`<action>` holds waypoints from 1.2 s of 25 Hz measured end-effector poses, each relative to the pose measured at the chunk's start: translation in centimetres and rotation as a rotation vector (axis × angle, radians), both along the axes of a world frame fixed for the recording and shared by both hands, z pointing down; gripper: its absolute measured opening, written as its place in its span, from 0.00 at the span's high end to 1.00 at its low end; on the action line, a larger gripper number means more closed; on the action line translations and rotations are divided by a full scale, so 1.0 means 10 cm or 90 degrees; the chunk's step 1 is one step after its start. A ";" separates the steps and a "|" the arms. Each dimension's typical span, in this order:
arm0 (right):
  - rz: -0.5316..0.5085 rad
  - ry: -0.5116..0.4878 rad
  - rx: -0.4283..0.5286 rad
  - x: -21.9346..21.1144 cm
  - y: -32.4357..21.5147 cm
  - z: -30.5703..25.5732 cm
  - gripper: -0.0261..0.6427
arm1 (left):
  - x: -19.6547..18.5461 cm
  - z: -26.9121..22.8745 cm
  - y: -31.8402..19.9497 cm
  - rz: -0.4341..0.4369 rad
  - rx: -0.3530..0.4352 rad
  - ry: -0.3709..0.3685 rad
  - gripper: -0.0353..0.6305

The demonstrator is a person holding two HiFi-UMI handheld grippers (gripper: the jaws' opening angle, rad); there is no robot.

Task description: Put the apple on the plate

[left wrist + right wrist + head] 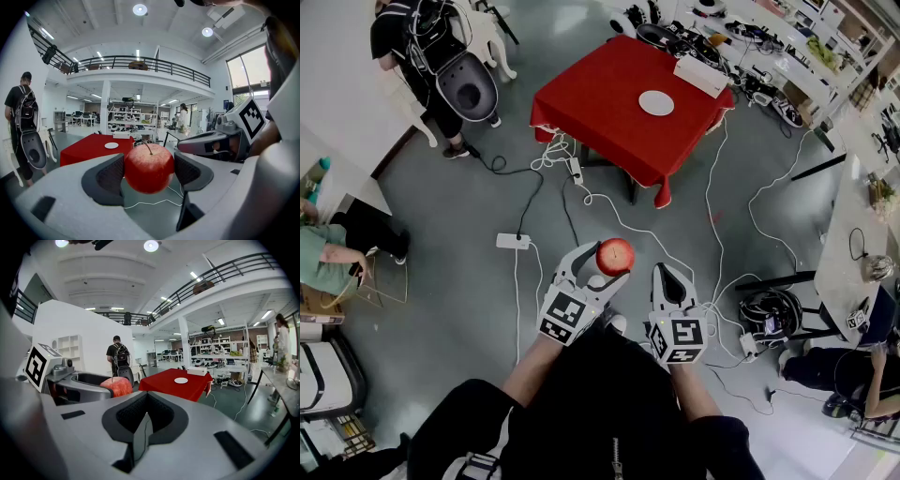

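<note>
A red apple (615,255) sits between the jaws of my left gripper (598,262), which is shut on it above the grey floor; in the left gripper view the apple (149,168) fills the gap between both pads. My right gripper (673,278) is beside it to the right, shut and holding nothing, its jaws meeting in the right gripper view (146,420). From that view the apple (116,386) shows at the left. A white plate (656,102) lies on the red table (609,117) far ahead, also visible as the plate (111,145) and the plate (181,380).
White cables (581,192) and a power strip (513,241) lie on the floor between me and the table. A person with a backpack (431,47) stands at the far left. A white box (701,75) sits on the table's far corner. Cluttered benches (787,56) line the right.
</note>
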State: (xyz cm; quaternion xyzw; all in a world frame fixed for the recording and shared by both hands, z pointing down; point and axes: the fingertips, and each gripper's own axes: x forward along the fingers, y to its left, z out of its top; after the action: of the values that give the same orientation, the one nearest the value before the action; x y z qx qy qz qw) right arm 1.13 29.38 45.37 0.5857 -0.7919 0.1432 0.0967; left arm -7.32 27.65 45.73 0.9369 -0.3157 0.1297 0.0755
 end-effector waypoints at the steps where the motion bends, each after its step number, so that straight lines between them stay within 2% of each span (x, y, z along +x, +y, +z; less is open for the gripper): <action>1: 0.000 -0.003 0.002 0.00 0.00 -0.01 0.94 | 0.00 0.00 0.00 0.000 0.000 0.000 0.45; 11: -0.005 -0.024 0.008 0.04 -0.07 -0.02 0.94 | 0.03 0.03 -0.04 -0.002 -0.006 -0.007 0.45; 30: -0.013 -0.036 -0.008 0.28 -0.01 0.06 0.94 | 0.33 0.04 0.01 0.008 -0.005 -0.021 0.45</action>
State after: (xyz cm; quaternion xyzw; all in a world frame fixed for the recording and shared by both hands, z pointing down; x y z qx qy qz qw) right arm 3.89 29.25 45.93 0.5726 -0.7994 0.1636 0.0795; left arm -3.99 27.76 46.13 0.9362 -0.3108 0.1469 0.0733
